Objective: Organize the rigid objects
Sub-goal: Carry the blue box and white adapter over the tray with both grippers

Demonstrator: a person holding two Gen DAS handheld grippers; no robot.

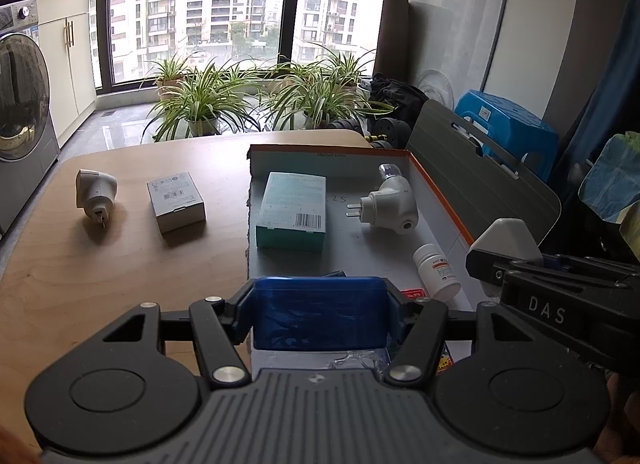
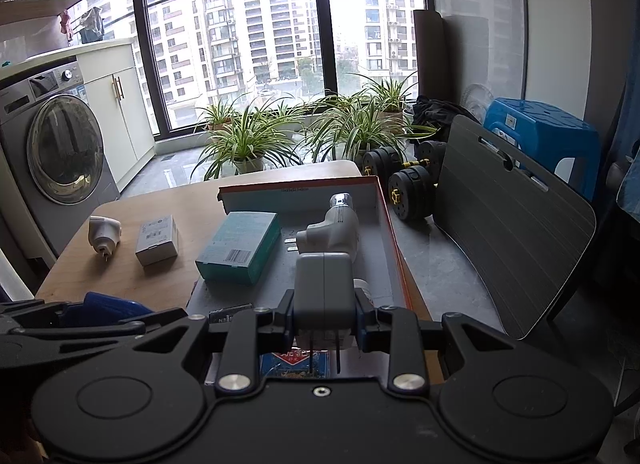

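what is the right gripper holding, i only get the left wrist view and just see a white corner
observer: a grey-white plug adapter. The right gripper is shut on its sides, prongs pointing back at the camera.
operator: is it over the box
observer: it appears so, over the near right part of the box, with a red-and-blue packet showing below it.
operator: and my left one from there
observer: the left gripper is shut on a blue case, which appears left of the box's near corner.
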